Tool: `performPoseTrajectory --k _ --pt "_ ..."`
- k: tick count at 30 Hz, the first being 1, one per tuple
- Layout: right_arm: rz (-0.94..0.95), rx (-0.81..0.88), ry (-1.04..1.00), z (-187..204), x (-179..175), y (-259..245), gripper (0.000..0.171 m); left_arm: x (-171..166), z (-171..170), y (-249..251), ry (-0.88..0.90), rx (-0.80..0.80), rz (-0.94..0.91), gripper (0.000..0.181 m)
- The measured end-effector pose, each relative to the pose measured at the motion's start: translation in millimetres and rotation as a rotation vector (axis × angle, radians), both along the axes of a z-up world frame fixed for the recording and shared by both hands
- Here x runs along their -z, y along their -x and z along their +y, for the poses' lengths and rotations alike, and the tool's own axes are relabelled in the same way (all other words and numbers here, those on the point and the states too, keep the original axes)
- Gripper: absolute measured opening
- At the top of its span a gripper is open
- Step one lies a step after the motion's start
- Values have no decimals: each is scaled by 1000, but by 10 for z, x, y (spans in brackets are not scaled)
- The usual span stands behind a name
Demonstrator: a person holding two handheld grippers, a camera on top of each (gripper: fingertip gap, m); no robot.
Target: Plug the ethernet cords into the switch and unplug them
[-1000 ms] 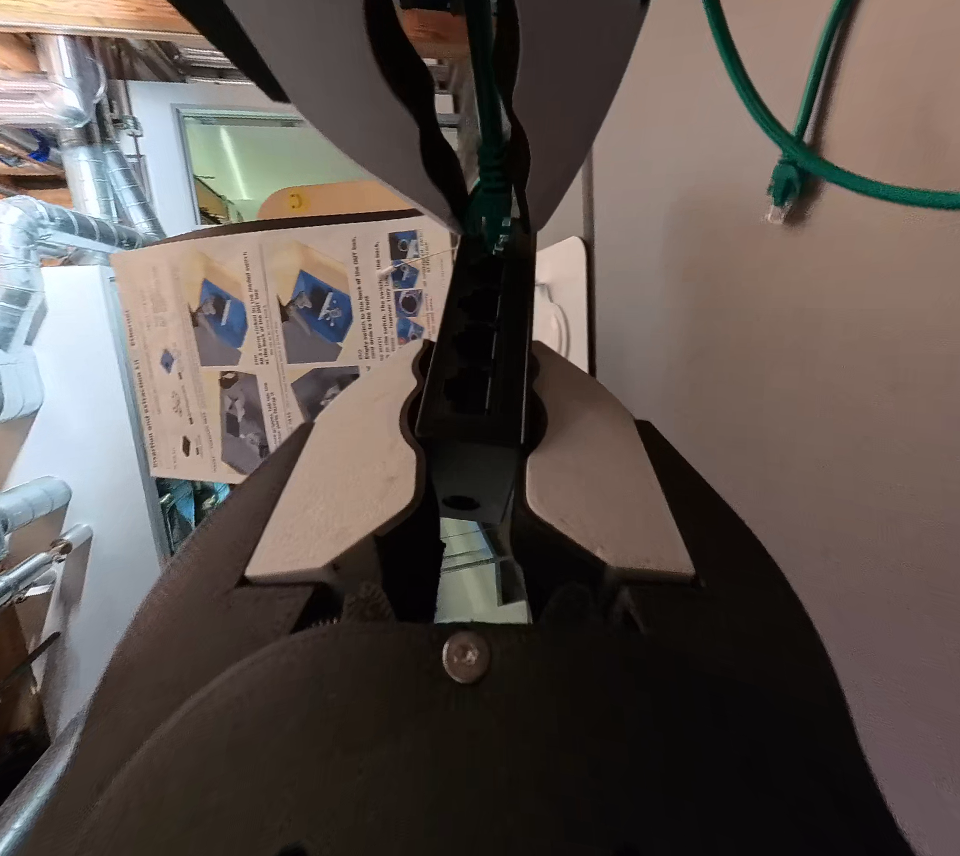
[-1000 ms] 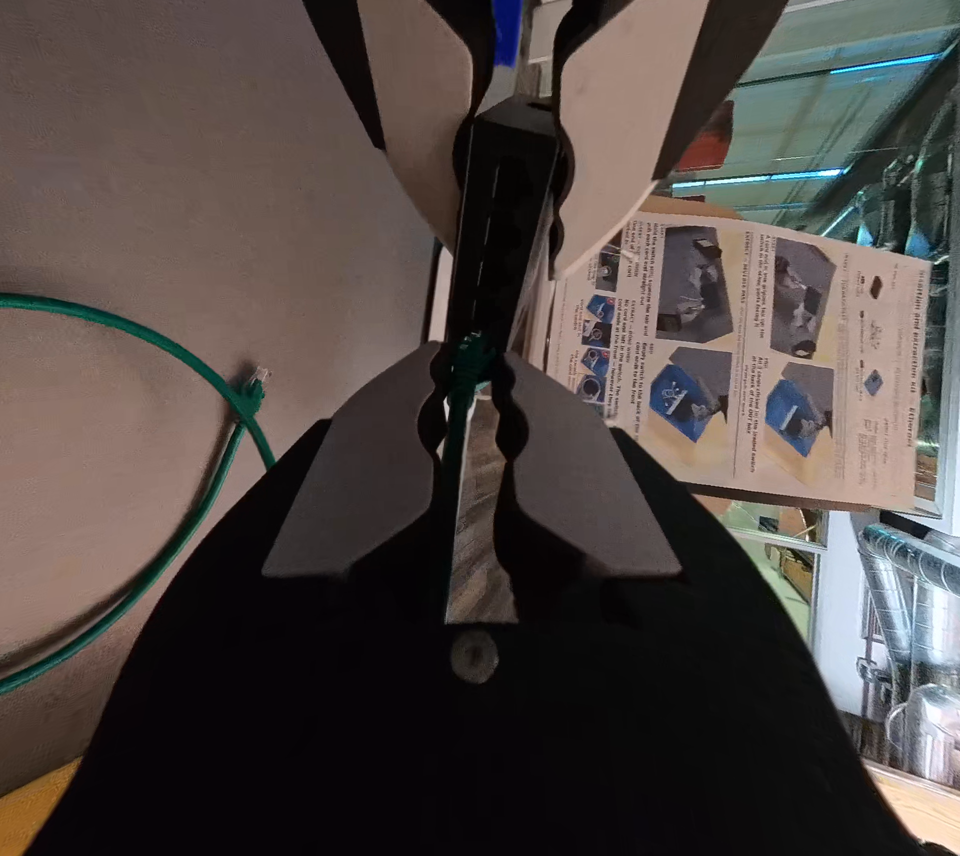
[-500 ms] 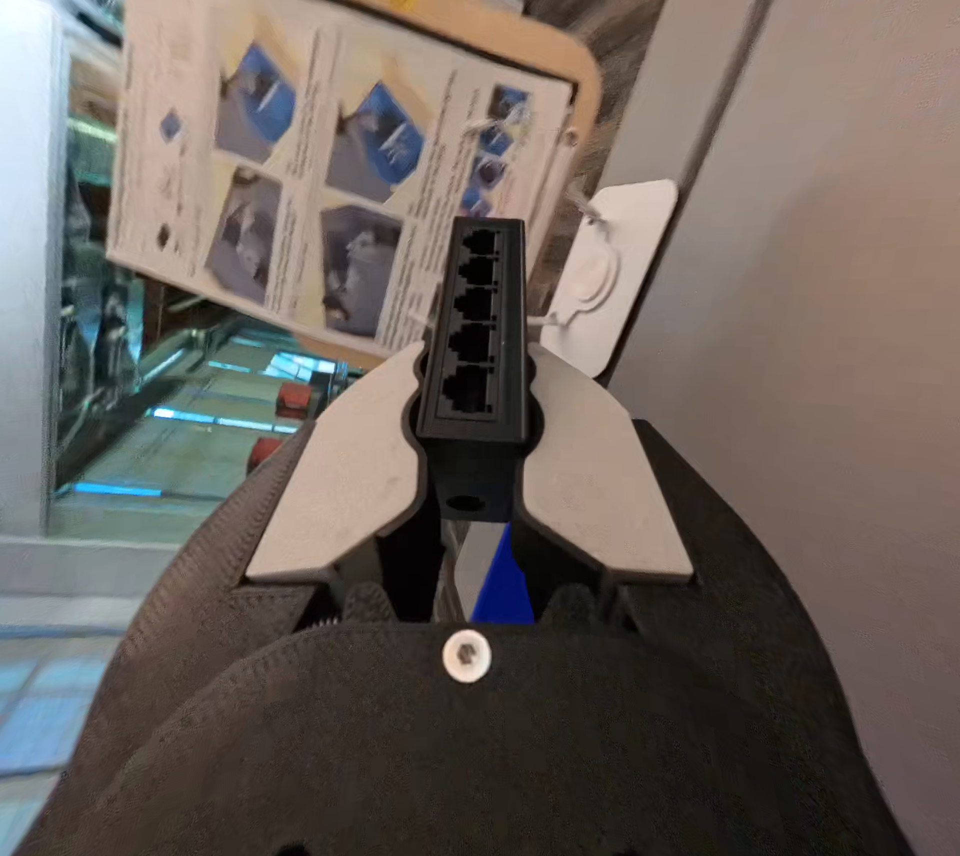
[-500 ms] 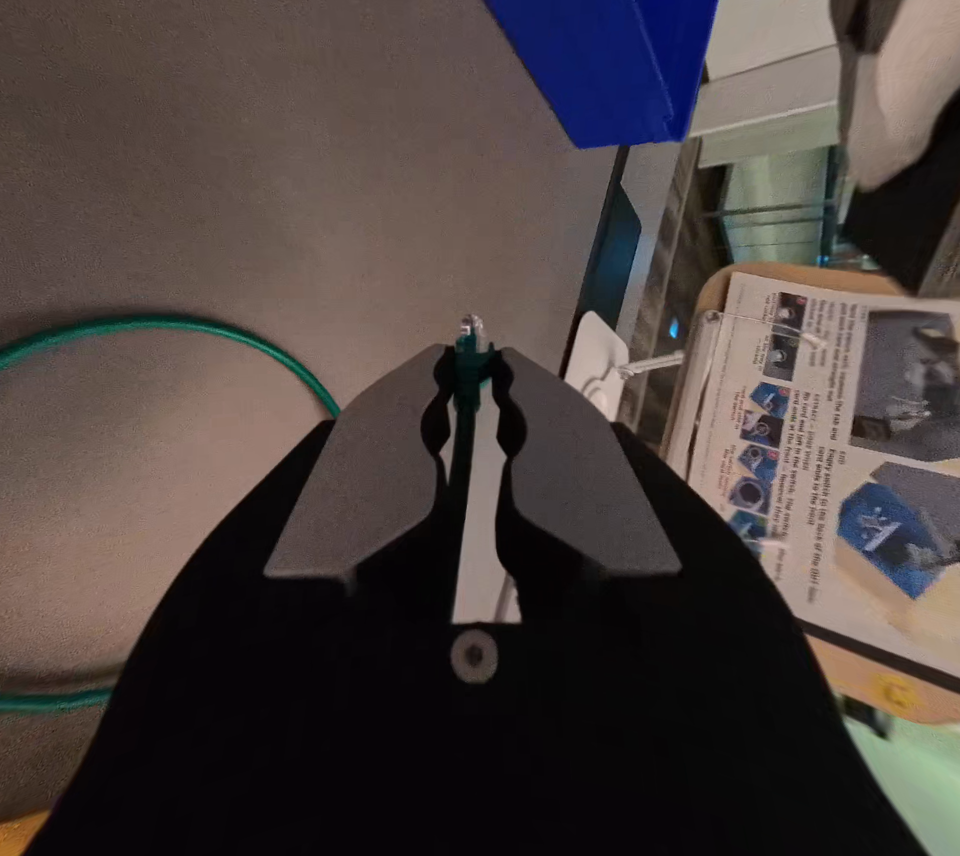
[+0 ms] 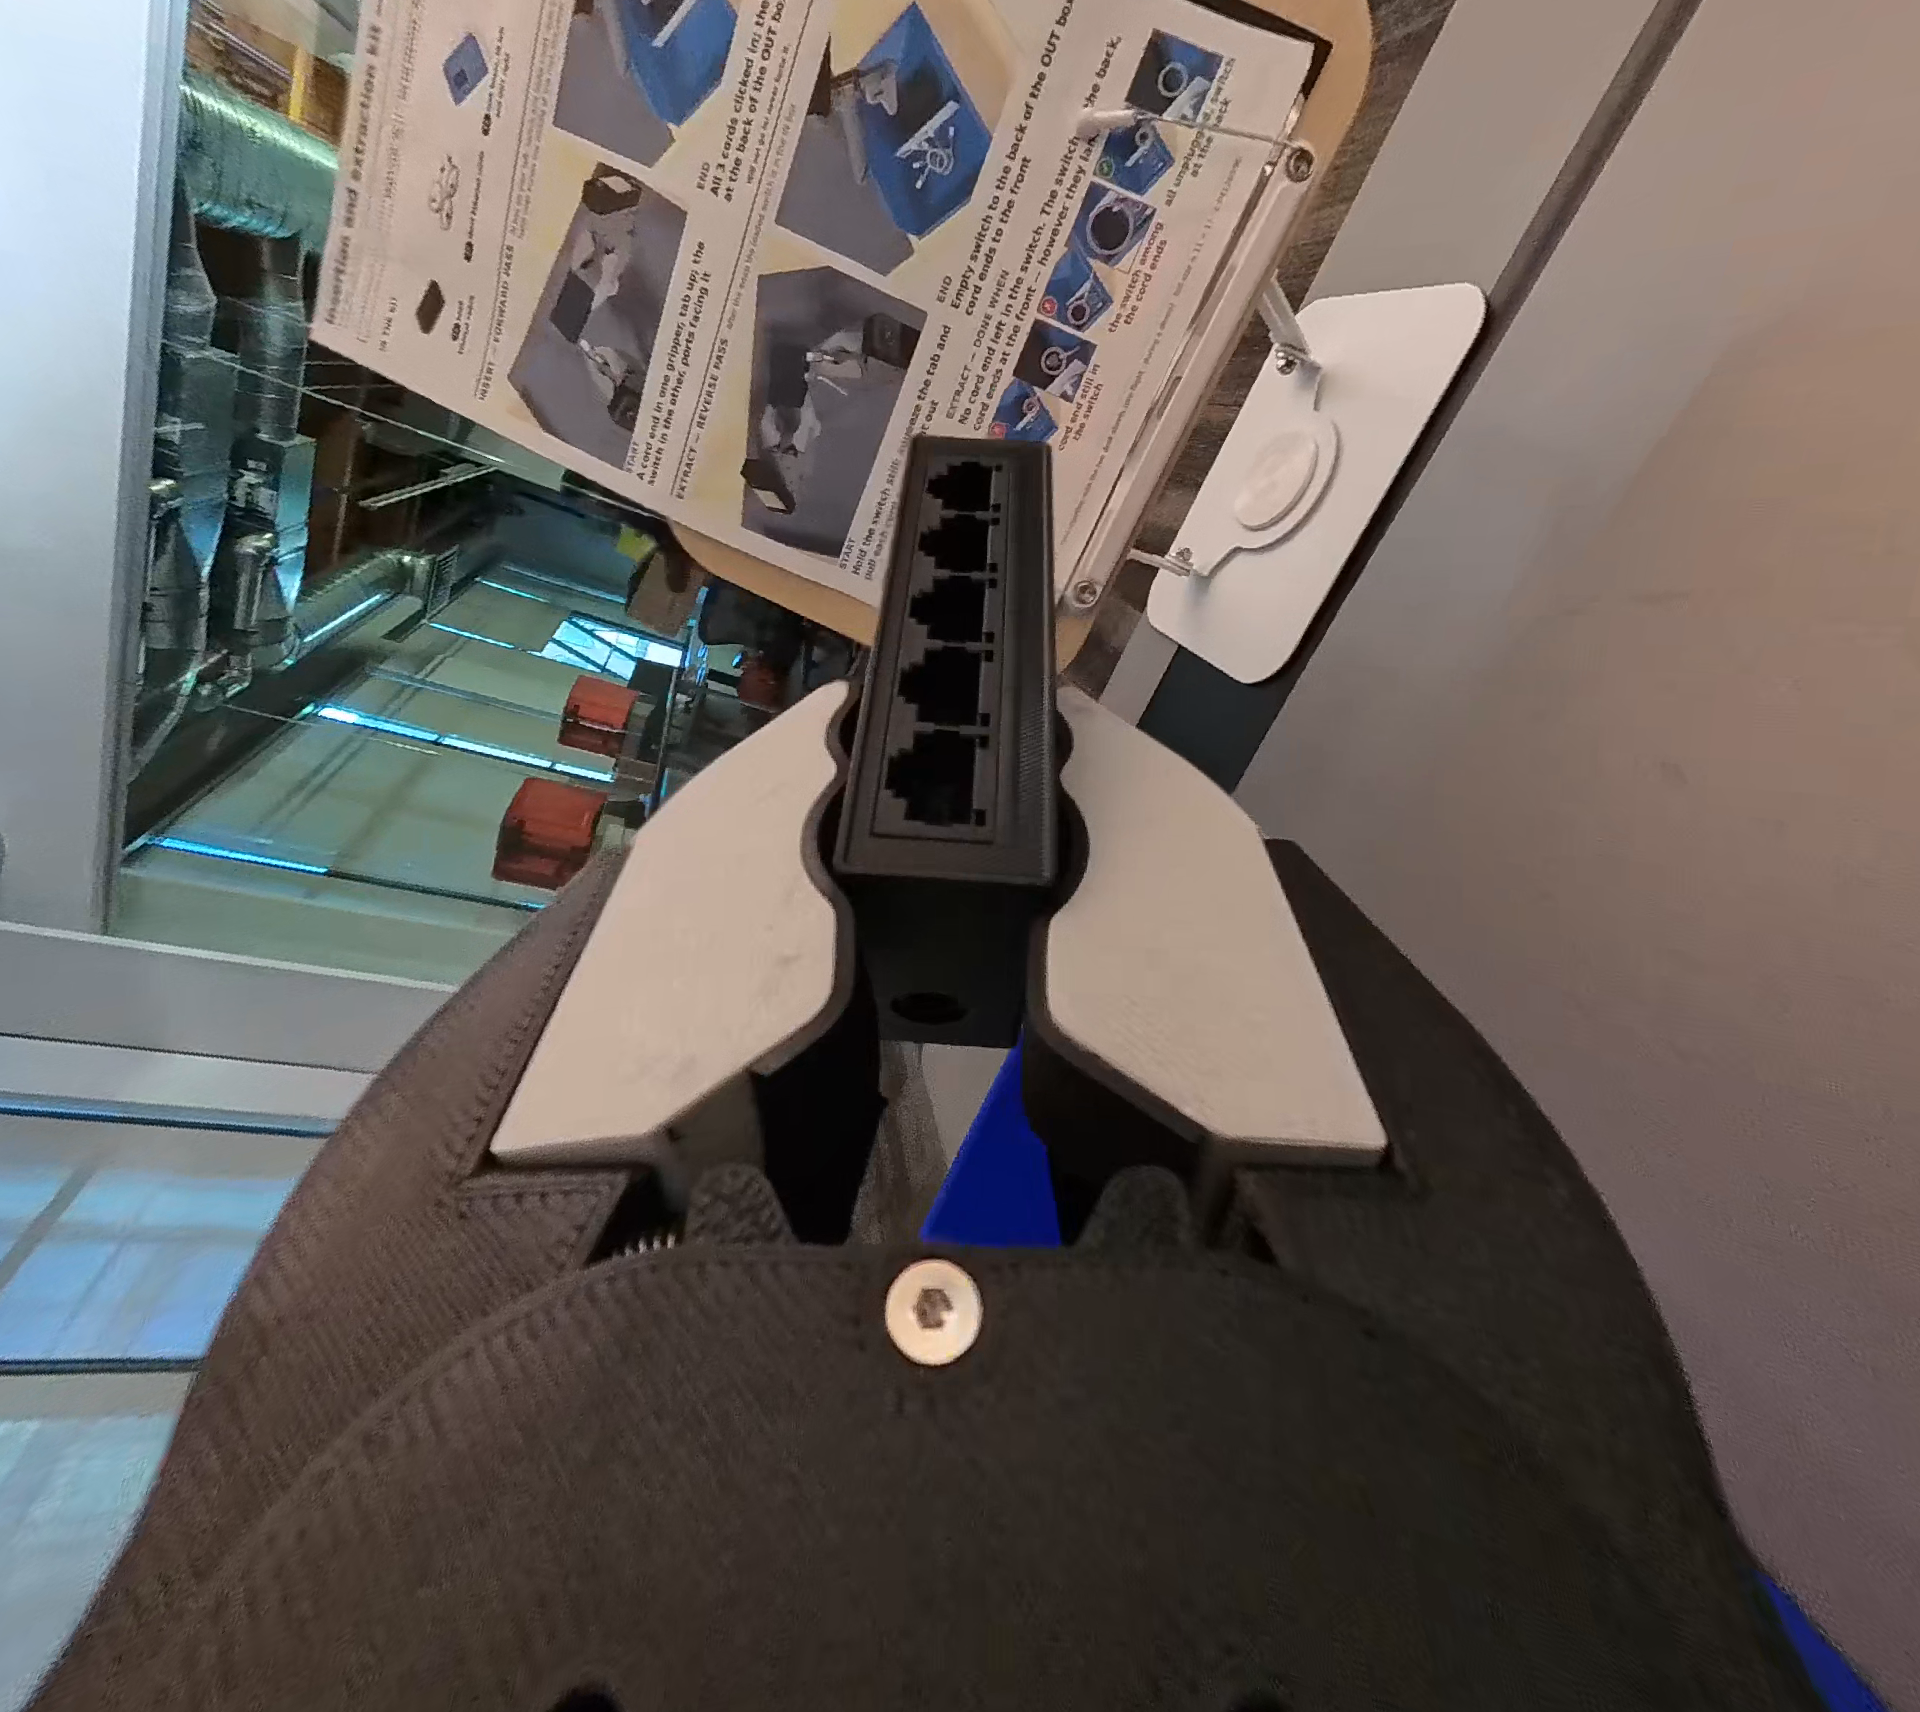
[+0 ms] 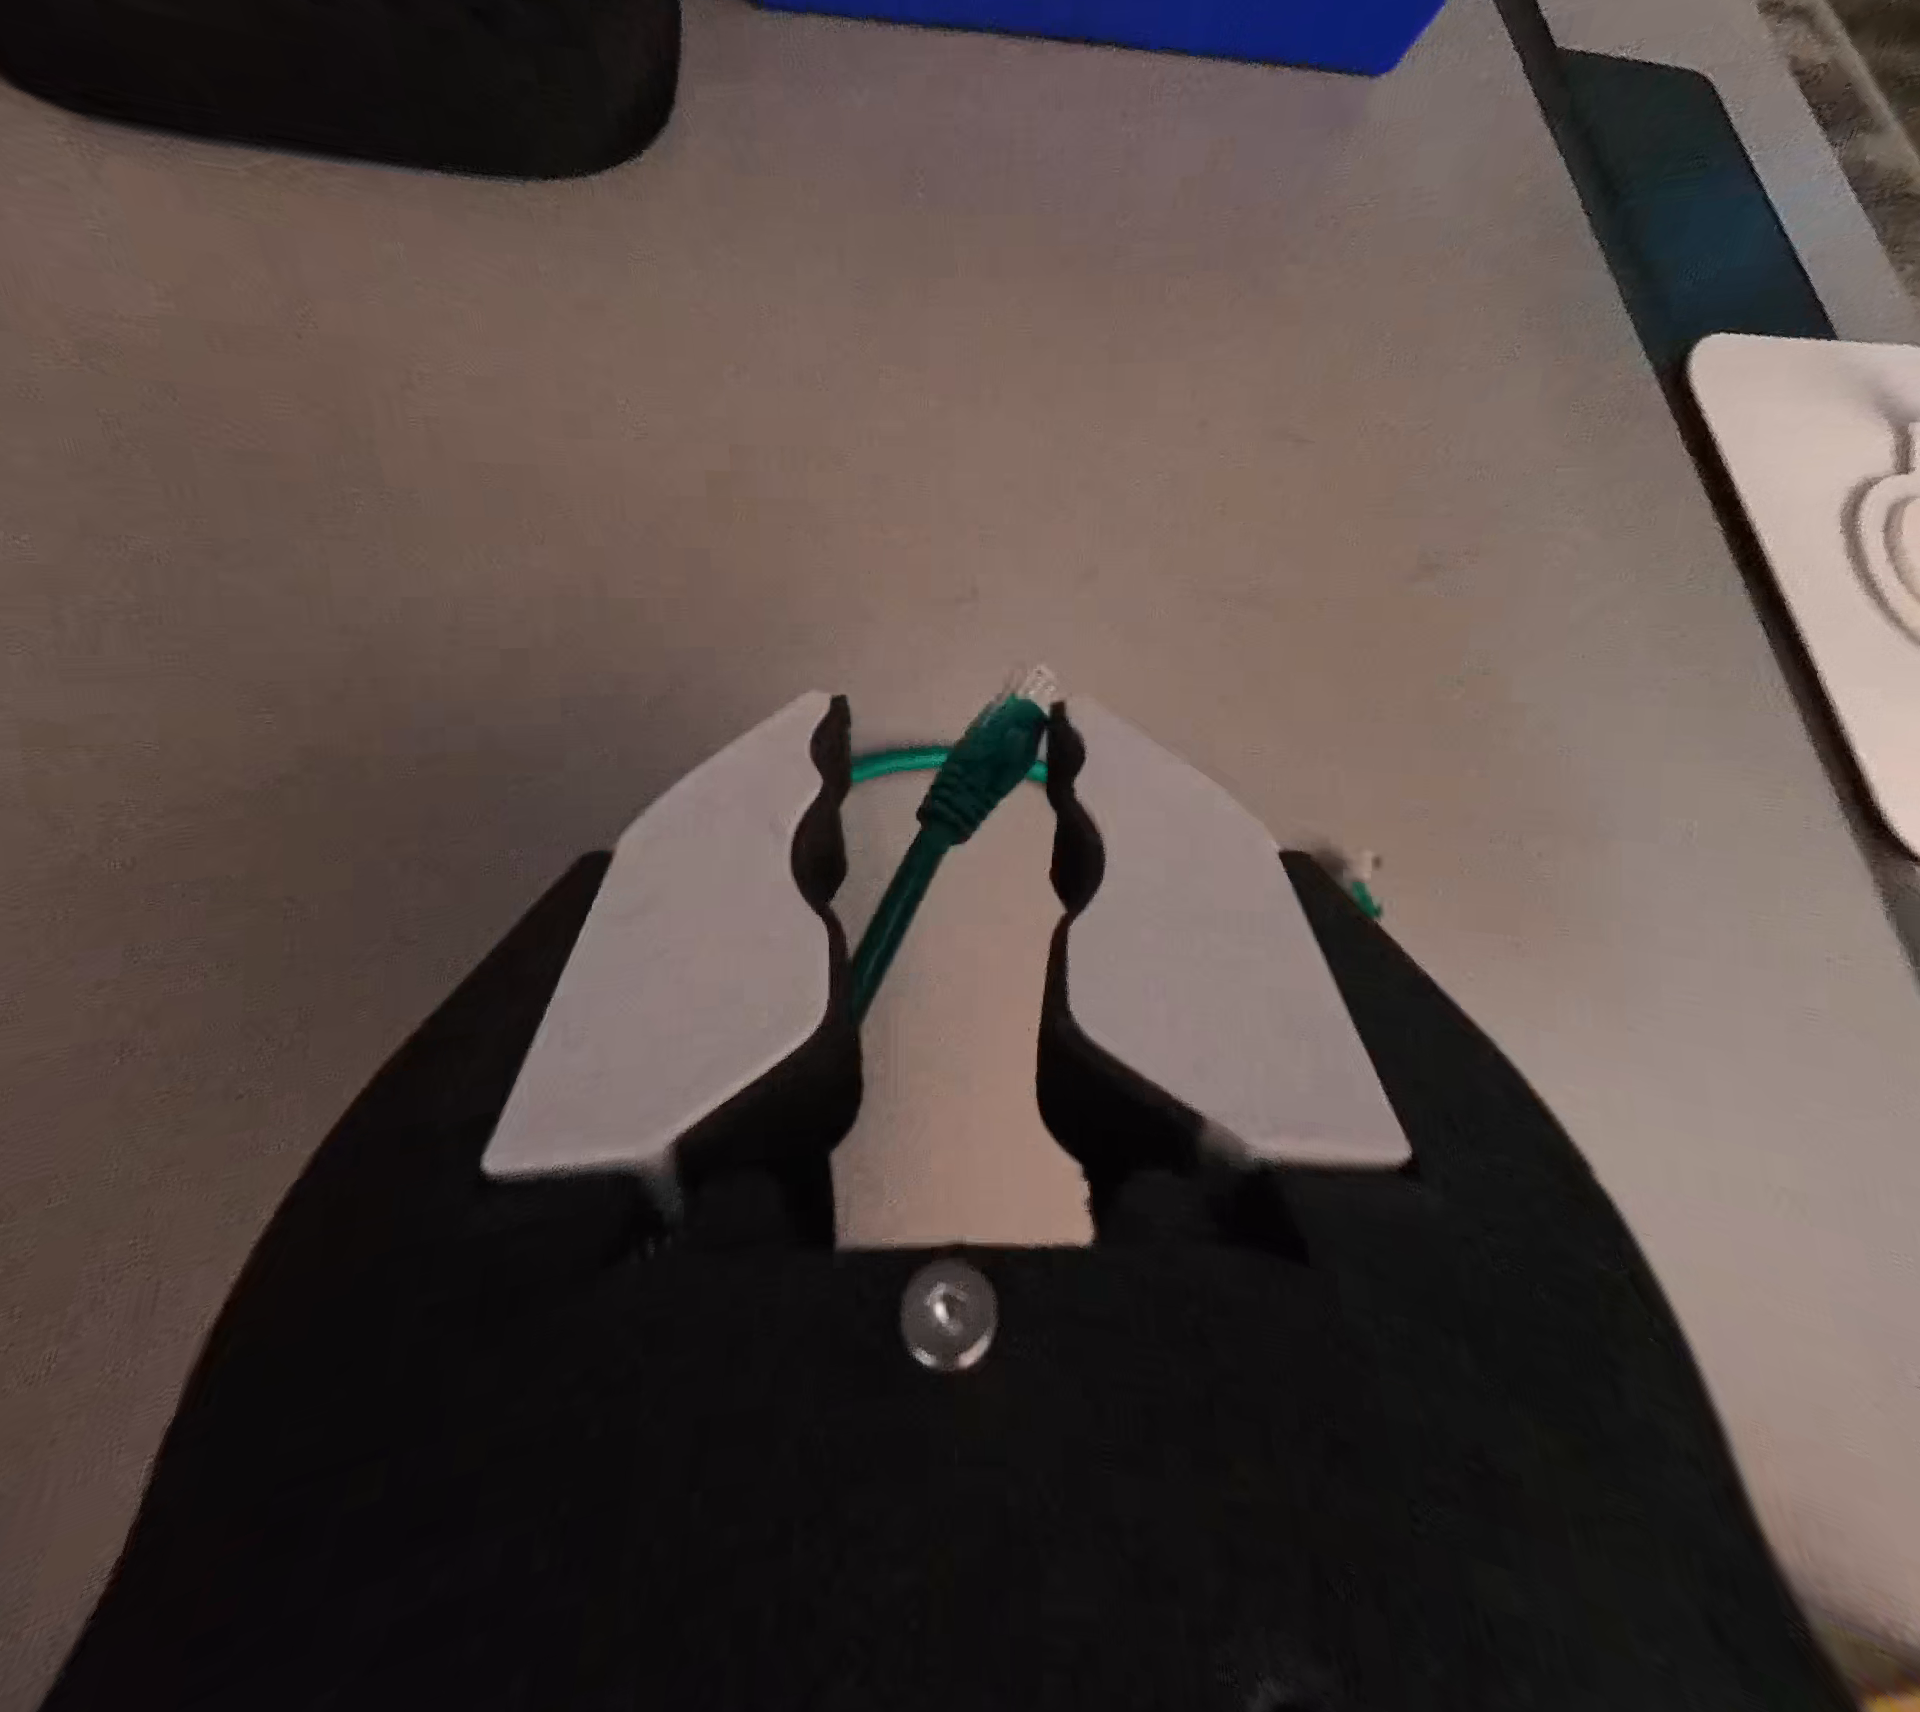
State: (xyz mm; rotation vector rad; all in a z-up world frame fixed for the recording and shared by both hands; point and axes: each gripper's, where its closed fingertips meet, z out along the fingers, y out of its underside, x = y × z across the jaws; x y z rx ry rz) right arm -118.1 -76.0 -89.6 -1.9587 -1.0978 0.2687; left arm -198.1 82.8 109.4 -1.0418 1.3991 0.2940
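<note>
my left claw [image 5: 951, 789] is clenched on the black switch [image 5: 961, 675], its five ports bare and facing up toward me, so the unplug half looks done for this cord. my right claw [image 6: 945, 727] is spread wide over the grey counter [image 6: 935, 415]; the green ethernet cord [image 6: 977, 774] plug lies between its tips, seemingly leaning on one, released i think. next it calls for backing clear.

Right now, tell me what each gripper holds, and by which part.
Left gripper clamps the black switch by its near end. Right gripper is open; the green cord lies loose between its fingers.
</note>
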Motion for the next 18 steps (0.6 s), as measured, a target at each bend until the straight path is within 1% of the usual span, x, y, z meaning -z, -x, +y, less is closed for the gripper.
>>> performPoseTrajectory --k 3,5,6,10,11,14,16,17,18 --pt "129 45 -19 -166 -111 73 46 -10 -22 18 10 12 -3 30" --pt "154 67 -31 -308 -172 77 52 -27 -41 32 21 20 -9 30" --pt "143 78 -5 -394 -137 70 57 -41 -53 37 24 26 -16 30" --pt "-29 125 194 -733 350 -73 60 -82 -99 52 34 47 -32 30" --pt "-45 140 237 -784 456 -96 60 -92 -108 56 33 50 -35 29" --pt "-70 208 352 -833 701 -147 49 -115 -138 60 32 60 -42 29" --pt "-77 225 332 -782 733 -146 18 -131 -150 68 30 65 -49 29" --pt "-64 227 336 -765 730 -112 13 -136 -153 72 31 66 -52 29" --pt "-57 225 349 -760 729 -73 12 -142 -152 78 33 67 -55 30"
